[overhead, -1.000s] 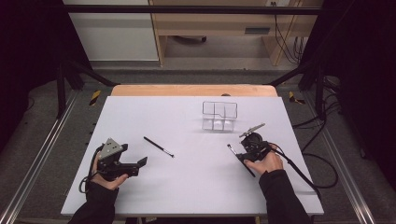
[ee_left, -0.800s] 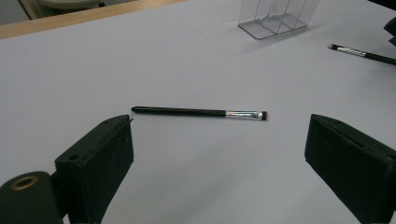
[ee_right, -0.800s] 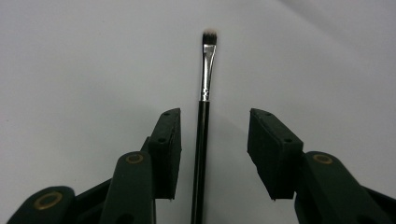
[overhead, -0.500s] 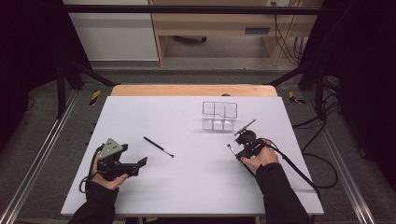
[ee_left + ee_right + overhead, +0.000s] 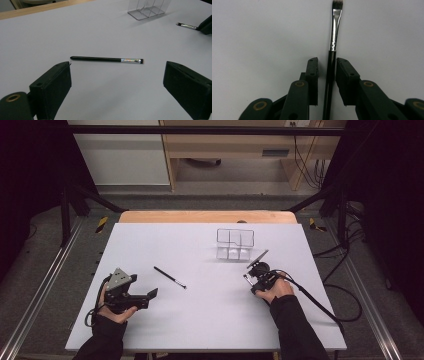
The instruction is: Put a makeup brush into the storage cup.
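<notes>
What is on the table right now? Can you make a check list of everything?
Surface: white table, bare apart from the things below.
Job's things: one black brush lies flat mid-table; a second brush sits between the right gripper's jaws; a clear divided holder stands near the far edge, looking empty.
Clutter: nothing seen.
Grippers: left gripper wide open, aimed at the lying brush, not touching it; right gripper jaws close around its brush, slim gaps showing.
Cables: a black cable trails from the right gripper off the table's edge.
Surroundings: grey floor, dark frame, wooden furniture behind.
</notes>
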Demonstrator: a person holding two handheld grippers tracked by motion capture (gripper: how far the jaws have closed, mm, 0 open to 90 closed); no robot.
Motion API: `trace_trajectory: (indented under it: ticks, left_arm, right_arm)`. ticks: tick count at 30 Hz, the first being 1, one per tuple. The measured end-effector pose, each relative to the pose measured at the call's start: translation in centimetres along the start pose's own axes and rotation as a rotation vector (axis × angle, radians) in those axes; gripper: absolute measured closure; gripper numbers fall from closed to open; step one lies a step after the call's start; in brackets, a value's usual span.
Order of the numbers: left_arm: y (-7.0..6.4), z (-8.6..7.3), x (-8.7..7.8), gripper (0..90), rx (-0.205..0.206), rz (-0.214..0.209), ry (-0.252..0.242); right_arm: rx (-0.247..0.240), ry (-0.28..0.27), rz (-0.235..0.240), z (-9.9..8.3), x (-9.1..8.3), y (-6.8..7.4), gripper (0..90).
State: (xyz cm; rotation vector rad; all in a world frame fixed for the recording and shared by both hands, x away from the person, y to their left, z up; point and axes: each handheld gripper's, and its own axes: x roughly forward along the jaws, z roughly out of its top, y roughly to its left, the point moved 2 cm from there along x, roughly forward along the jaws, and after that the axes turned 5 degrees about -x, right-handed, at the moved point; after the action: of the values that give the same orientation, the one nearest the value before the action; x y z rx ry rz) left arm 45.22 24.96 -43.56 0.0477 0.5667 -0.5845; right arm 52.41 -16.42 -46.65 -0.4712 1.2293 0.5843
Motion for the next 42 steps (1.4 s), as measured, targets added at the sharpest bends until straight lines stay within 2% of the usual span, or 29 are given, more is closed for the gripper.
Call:
trace_trajectory:
  ticks: [3, 4, 12, 22, 25, 26, 42]
  left_arm:
    - [0.0, 0.0, 0.0, 7.0, -0.001, 0.0, -0.001]
    - [0.0, 0.0, 0.0, 7.0, -0.001, 0.0, -0.001]
    - [0.0, 0.0, 0.0, 7.0, 0.001, 0.0, 0.0]
    - [0.0, 0.0, 0.0, 7.0, 0.001, 0.001, 0.001]
    - [0.0, 0.0, 0.0, 7.0, 0.001, 0.001, 0.002]
    - [0.0, 0.0, 0.0, 7.0, 0.001, 0.001, 0.002]
    - [-0.1, -0.1, 0.1, 7.0, 0.004, 0.0, 0.005]
  right_arm:
    - [-0.015, 0.005, -0.004, 0.0, 0.1, -0.1, 76.2]
    - [0.006, 0.014, 0.009, 0.0, 0.0, 0.0, 77.0]
    - [-0.001, 0.025, 0.002, 0.0, 0.0, 0.0, 83.9]
    - [-0.005, 0.022, 0.001, 0.0, -0.1, 0.1, 84.2]
    - [-0.022, -0.002, 0.0, -0.2, -0.3, 0.1, 84.3]
    - [-0.003, -0.008, 0.011, -0.2, -0.5, 0.3, 84.2]
    - [0.02, -0.218, 0.025, -0.9, -4.1, 0.6, 84.3]
